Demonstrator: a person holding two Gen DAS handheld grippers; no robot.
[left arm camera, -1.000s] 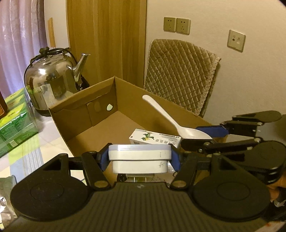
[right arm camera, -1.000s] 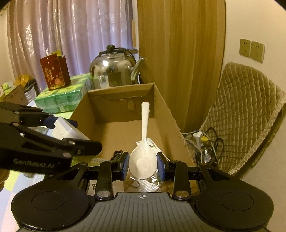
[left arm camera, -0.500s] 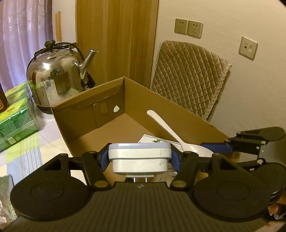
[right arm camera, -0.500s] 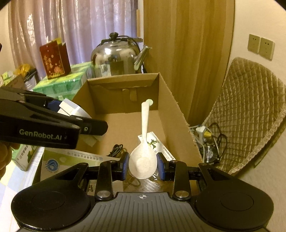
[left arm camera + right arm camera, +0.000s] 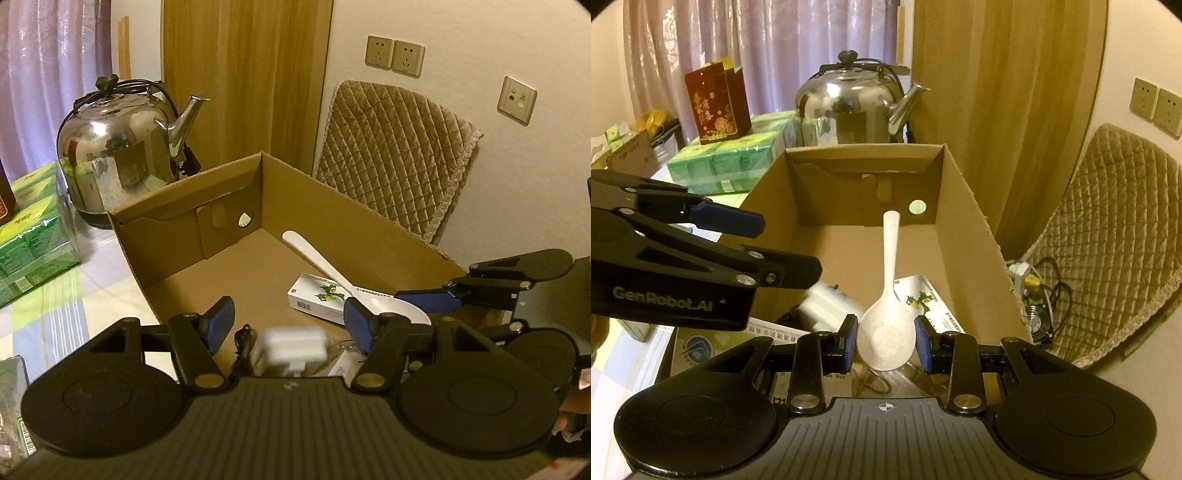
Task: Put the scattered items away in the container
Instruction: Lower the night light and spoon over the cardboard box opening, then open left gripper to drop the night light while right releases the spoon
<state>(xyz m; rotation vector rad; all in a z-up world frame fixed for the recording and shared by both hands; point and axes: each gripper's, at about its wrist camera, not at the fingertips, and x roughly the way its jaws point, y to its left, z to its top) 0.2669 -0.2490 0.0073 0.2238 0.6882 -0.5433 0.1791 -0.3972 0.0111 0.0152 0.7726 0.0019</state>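
Cardboard box [image 5: 369, 229] stood open-topped on the bench [image 5: 55, 306], long axis running away from both cameras, with a round hole in its far wall. Left hand-held gripper [image 5: 291, 319] hung over the near end of the box, fingers spread wide and holding nothing. White charger [image 5: 291, 349] appeared below and between those fingers as a motion-blurred shape, clear of both pads; whether it was touching the box floor could not be told. In the right wrist view the same charger [image 5: 827, 306] showed as a blur just under the left gripper's lower finger. Black cable [image 5: 242, 347] lay on the box floor just beside the charger. Right hand-held gripper [image 5: 886, 343] was clamped on the bowl of a white spoon [image 5: 888, 295], pads pressed to either side of the bowl, handle pointing toward the far wall of the box and held above the floor. Small white carton [image 5: 317, 299] with a green print lay flat on the box floor beneath the spoon. Steel kettle [image 5: 849, 110] stood behind the far wall of the box; green packs [image 5: 731, 162] sat to its left with a red gift box [image 5: 716, 103] on top. Quilted chair back [image 5: 395, 155] was beyond the right wall of the box.
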